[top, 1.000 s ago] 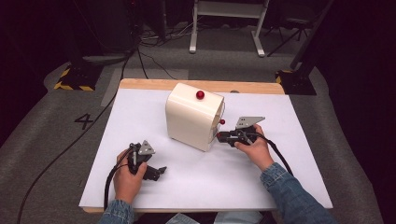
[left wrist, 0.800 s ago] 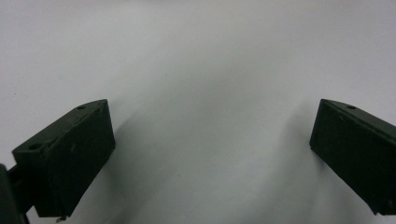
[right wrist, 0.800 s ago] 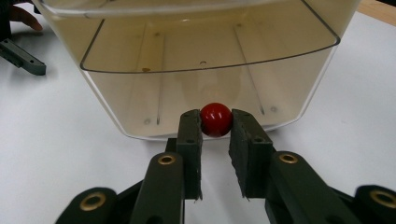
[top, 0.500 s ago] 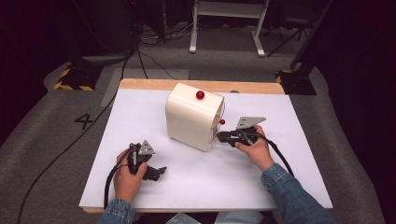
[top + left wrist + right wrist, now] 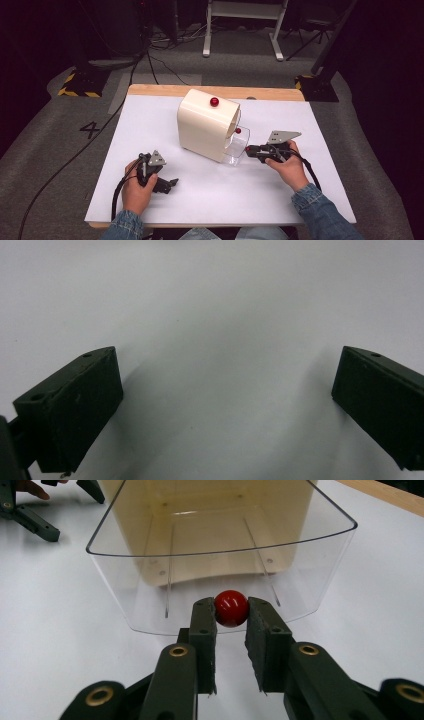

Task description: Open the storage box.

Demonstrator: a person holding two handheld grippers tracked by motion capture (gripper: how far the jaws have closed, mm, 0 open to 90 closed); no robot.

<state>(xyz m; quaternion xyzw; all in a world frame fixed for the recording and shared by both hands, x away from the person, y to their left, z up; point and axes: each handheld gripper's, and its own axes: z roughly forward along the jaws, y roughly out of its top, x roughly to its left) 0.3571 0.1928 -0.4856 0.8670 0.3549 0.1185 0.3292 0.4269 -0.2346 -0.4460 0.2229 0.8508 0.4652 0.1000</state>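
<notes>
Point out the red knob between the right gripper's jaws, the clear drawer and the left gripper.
red knob (image 5: 231, 608), right gripper view, middle of the ball.
clear drawer (image 5: 125, 600), right gripper view, its curved front wall.
left gripper (image 5: 172, 183), high view, between its fingertips.

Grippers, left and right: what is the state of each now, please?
Left gripper: open, holding nothing, above the white table.
Right gripper: shut on the round red knob of the clear plastic drawer.
</notes>
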